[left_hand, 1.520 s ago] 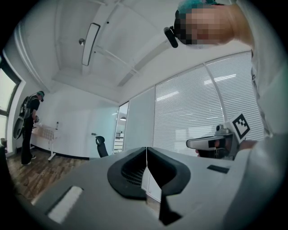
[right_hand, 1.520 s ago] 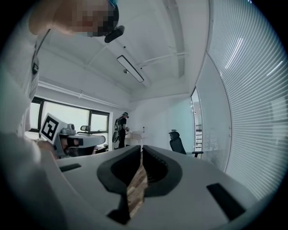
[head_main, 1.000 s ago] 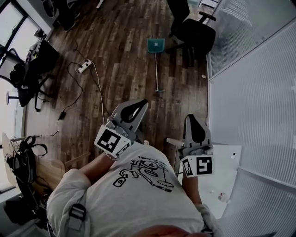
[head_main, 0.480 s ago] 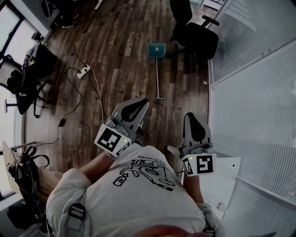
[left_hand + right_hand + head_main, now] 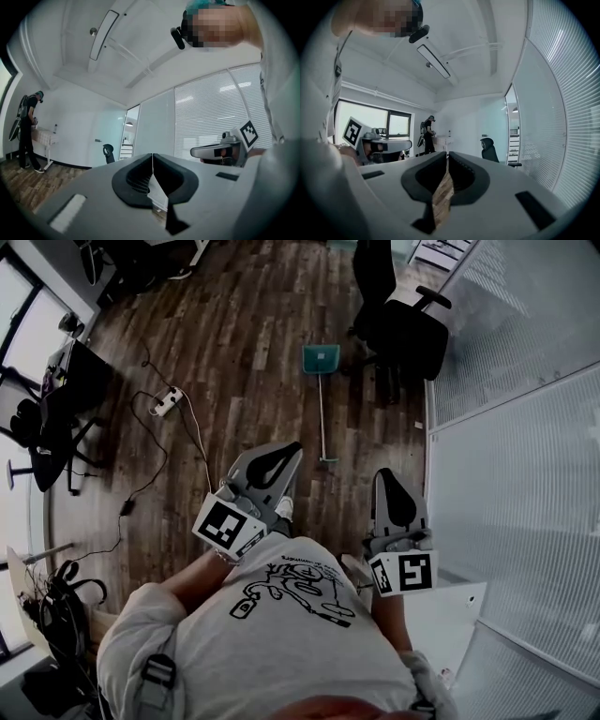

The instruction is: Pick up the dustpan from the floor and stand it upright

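Currently held: nothing; the pick-up has not begun.
Left gripper (image 5: 287, 455): jaws pressed together with nothing between them, pointing level and forward at waist height.
Right gripper (image 5: 391, 482): jaws likewise closed and empty, level, parallel to the left.
Dustpan (image 5: 321, 360): lying flat on the wooden floor (image 5: 244, 324) ahead of the person, well below both grippers; it appears in neither gripper view.
Long axis: the handle (image 5: 323, 418) runs almost straight away from the person, with the teal pan at the far end and the handle tip at the near end.
Bearing: the handle tip falls between the two grippers in the head view, closer to the left one.
Nearer hand (judgement): left, by a small margin; either could reach.
Next move (judgement): step closer, lower a gripper, open its jaws across the handle.
Obstacle: office chair (image 5: 408, 329) just beside the pan end.
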Action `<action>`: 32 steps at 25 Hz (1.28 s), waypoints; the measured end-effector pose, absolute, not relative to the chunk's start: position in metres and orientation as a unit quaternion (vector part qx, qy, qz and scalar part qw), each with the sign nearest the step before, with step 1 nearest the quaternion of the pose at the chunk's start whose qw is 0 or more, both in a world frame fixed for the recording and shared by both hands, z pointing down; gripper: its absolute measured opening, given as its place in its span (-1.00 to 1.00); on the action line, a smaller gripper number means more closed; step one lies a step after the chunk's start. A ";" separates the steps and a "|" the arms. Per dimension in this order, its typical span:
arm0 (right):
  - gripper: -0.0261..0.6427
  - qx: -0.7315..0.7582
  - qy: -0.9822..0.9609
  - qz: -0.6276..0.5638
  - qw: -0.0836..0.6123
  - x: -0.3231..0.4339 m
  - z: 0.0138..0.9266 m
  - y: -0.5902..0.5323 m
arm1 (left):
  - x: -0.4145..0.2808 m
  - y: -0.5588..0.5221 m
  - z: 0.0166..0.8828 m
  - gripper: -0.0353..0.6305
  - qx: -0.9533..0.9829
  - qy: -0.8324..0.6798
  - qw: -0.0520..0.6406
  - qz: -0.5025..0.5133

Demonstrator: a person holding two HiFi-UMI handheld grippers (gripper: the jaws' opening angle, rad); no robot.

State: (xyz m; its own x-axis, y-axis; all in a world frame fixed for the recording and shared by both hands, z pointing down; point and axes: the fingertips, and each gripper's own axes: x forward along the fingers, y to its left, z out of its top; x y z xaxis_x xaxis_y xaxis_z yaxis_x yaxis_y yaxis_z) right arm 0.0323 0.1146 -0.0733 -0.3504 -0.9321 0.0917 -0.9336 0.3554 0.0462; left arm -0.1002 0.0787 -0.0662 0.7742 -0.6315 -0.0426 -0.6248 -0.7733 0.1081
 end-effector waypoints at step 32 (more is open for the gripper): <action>-0.88 0.552 -0.831 0.017 0.063 0.013 -0.057 0.042 | -0.117 0.012 -0.046 -0.88 0.934 -0.349 0.067 -0.039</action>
State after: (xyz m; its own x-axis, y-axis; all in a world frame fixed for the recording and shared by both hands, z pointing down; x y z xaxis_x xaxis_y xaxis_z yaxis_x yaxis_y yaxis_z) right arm 0.0131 0.0421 -0.0567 -0.3822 -0.9158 0.1236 -0.9200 0.3897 0.0425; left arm -0.1169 0.0124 -0.0462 0.7536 -0.6568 -0.0266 -0.6464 -0.7478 0.1516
